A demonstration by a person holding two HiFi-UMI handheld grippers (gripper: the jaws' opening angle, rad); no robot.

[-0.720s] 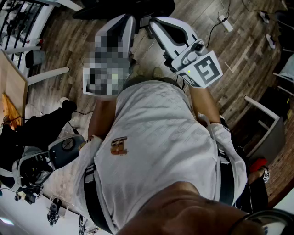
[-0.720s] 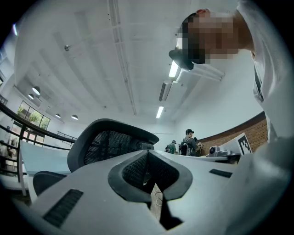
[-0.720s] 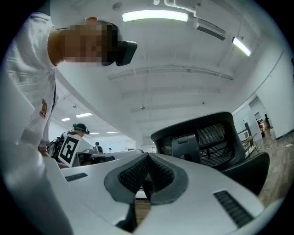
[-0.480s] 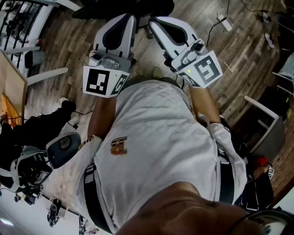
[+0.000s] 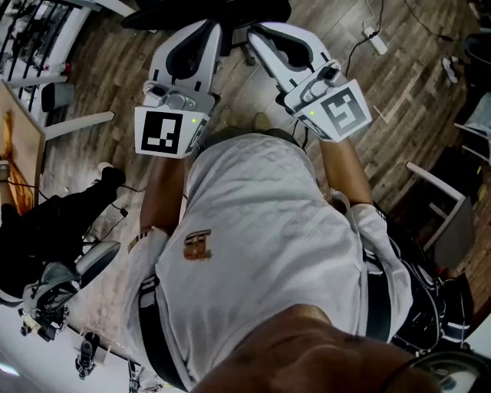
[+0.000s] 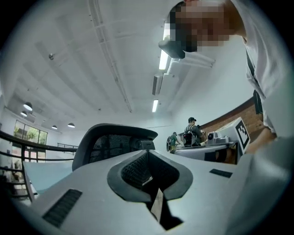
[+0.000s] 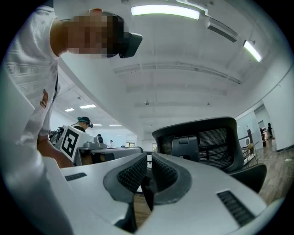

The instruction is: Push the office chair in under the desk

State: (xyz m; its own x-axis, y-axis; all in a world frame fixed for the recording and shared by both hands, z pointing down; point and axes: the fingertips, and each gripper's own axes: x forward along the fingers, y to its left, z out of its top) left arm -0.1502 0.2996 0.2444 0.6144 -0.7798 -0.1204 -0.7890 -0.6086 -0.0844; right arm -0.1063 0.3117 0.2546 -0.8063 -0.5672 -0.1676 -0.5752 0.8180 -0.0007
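The black office chair [image 5: 207, 11] shows only as a dark edge at the top of the head view, just beyond both grippers. Its mesh back [image 6: 115, 141] rises behind the left jaws and also fills the right of the right gripper view as the chair back [image 7: 206, 143]. My left gripper [image 5: 214, 31] and right gripper [image 5: 255, 34] are held side by side before the person's chest, pointing at the chair. The left gripper [image 6: 149, 155] is shut with nothing in it. The right gripper [image 7: 147, 159] is shut too, empty. Neither visibly touches the chair.
Wood-plank floor all around. A power strip [image 5: 375, 38] with its cable lies at the upper right. A white leg [image 5: 77, 123] and a wooden board [image 5: 19, 142] stand at the left, black gear [image 5: 54, 222] below them. A grey frame [image 5: 449, 219] is at the right.
Both grippers have shifted slightly up the frame toward the chair. The gear at the lower left has slid down as the head moved.
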